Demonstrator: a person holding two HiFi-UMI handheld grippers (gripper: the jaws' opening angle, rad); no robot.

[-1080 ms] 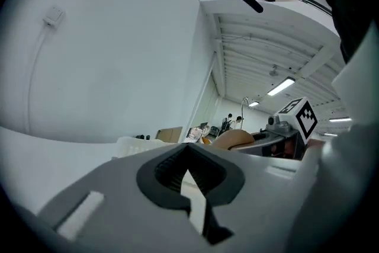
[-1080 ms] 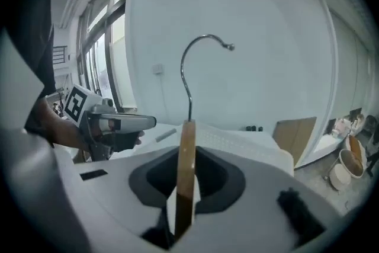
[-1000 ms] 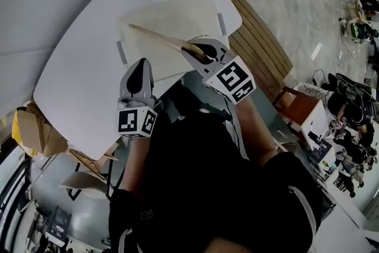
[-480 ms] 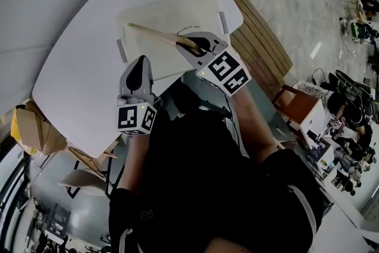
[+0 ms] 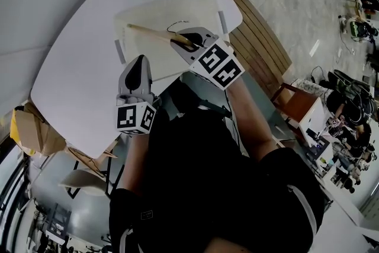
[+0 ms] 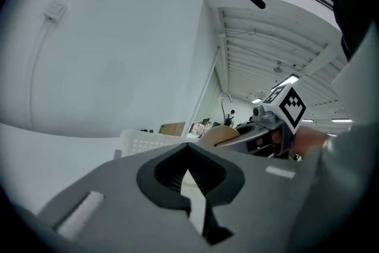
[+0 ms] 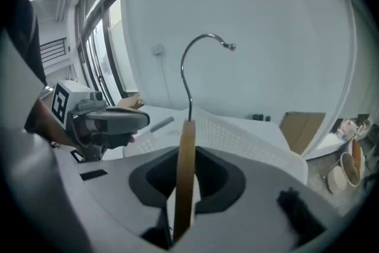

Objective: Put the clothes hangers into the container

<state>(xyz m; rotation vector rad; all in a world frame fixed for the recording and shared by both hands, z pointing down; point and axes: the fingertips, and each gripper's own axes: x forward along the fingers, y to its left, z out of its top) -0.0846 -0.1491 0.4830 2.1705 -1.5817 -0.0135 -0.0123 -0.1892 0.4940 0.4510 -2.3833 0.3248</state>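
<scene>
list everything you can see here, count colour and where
table: one, white, fills the upper left of the head view
container: one, white, perforated, on the table's far side
hanger: one, wooden with a metal hook, over the container, clamped in the right gripper
cardboard boxes: a few, brown, on the floor at the table's lower left
chair: one, brown, to the right of the person
left gripper: one, grey, over the table's near edge, jaws together, nothing in them
right gripper: one, grey, over the container, shut on the hanger
</scene>
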